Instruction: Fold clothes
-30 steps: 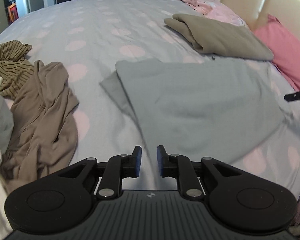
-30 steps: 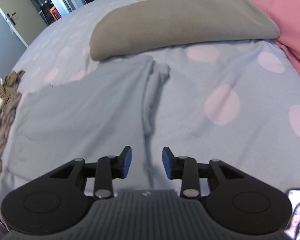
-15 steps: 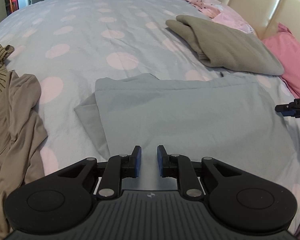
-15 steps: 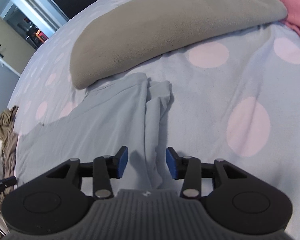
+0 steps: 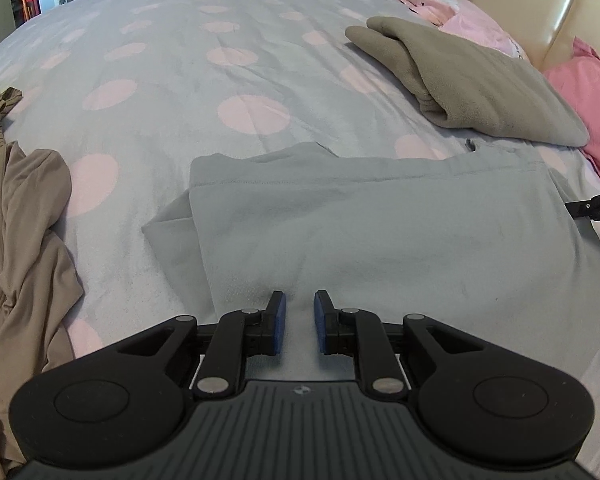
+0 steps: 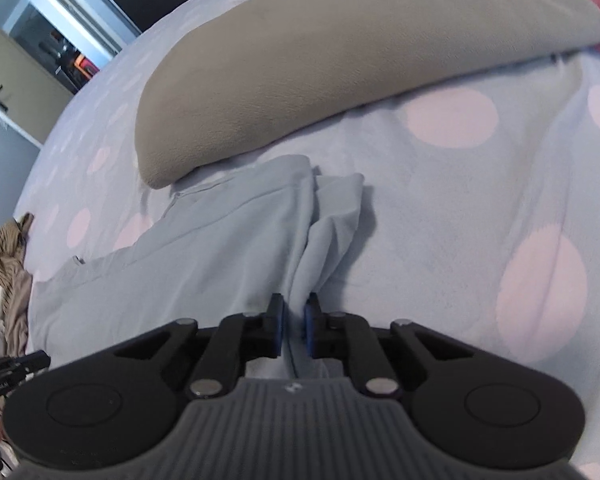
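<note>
Right wrist view shows the right gripper (image 6: 293, 320) closing its jaws on a bunched ridge of the pale grey garment (image 6: 204, 264), with the cloth pinched up between the blue pads. That grip sits at the garment's right edge, where loose layers gather into folds, probably so all the layers lift together.

Left wrist view has the left gripper (image 5: 299, 322) low over the same grey garment (image 5: 380, 232), its jaws narrowly parted. Cloth runs up between the pads, but whether they press on it I cannot tell.

The garment lies spread flat across the spotted bed (image 5: 180, 80), already folded at least once, with a lower layer peeking out at its left corner. Both grippers take the near edge, one at each end, which suits carrying that edge over for another fold.

A folded taupe fleece (image 5: 472, 84) rests just beyond, seemingly finished and set aside. A heap of brown clothes (image 5: 24, 240) waits at the left, well apart.
</note>
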`<state>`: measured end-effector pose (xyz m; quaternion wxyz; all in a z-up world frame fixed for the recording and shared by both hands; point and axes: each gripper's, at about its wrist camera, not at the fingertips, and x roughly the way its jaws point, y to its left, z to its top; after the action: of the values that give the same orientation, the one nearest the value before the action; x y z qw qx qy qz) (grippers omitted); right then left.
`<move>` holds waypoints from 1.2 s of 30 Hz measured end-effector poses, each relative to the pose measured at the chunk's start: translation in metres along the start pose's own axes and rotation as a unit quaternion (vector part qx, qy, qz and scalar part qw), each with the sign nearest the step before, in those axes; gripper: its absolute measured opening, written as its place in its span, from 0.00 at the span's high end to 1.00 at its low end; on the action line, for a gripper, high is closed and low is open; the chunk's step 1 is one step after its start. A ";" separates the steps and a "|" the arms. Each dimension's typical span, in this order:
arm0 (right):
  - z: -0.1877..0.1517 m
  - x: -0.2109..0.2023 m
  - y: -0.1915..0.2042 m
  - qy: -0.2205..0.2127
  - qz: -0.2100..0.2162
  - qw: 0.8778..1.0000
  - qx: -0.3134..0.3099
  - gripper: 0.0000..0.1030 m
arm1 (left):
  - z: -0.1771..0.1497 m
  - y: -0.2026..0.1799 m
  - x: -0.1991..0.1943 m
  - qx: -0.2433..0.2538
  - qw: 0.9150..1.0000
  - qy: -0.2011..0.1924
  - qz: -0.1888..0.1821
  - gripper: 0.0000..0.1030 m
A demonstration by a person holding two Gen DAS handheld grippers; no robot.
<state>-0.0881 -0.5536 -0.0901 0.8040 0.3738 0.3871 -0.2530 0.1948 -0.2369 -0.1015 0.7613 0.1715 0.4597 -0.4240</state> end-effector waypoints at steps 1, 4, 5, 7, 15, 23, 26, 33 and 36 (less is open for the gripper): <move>0.001 -0.003 0.003 0.000 0.000 1.000 -0.001 0.89 | 0.000 0.000 -0.002 -0.001 1.000 -0.001 0.002 0.86; 0.007 -0.015 0.015 -0.002 0.000 1.000 -0.003 0.89 | 0.001 -0.001 -0.009 0.000 1.000 -0.001 0.016 0.86; 0.008 -0.019 0.021 -0.002 0.001 1.000 -0.007 0.89 | 0.001 -0.001 -0.011 -0.001 1.000 -0.002 0.020 0.86; 0.011 -0.028 0.035 -0.001 0.001 1.000 -0.017 0.90 | 0.001 0.000 -0.016 -0.005 1.000 -0.002 0.022 0.86; 0.010 -0.050 0.102 0.006 0.043 0.998 -0.050 0.90 | 0.002 -0.001 -0.035 -0.007 1.000 -0.014 0.013 0.86; 0.004 -0.046 0.178 0.020 0.105 0.993 -0.059 0.90 | 0.004 0.005 -0.049 -0.016 0.999 -0.030 -0.002 0.85; 0.001 -0.038 0.206 0.030 0.124 0.990 -0.063 0.90 | 0.005 0.011 -0.053 -0.024 0.999 -0.035 -0.010 0.85; -0.016 -0.003 0.274 0.062 0.155 0.982 -0.090 0.91 | 0.002 0.029 -0.056 -0.040 0.999 -0.033 -0.007 0.85; -0.026 0.019 0.298 0.078 0.159 0.979 -0.104 0.91 | -0.001 0.037 -0.057 -0.049 0.998 -0.030 -0.003 0.85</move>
<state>0.1193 -0.3584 0.0043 0.8357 0.3636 0.4085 -0.0503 0.2117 -0.1866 -0.0587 0.7808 0.1195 0.4575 -0.4085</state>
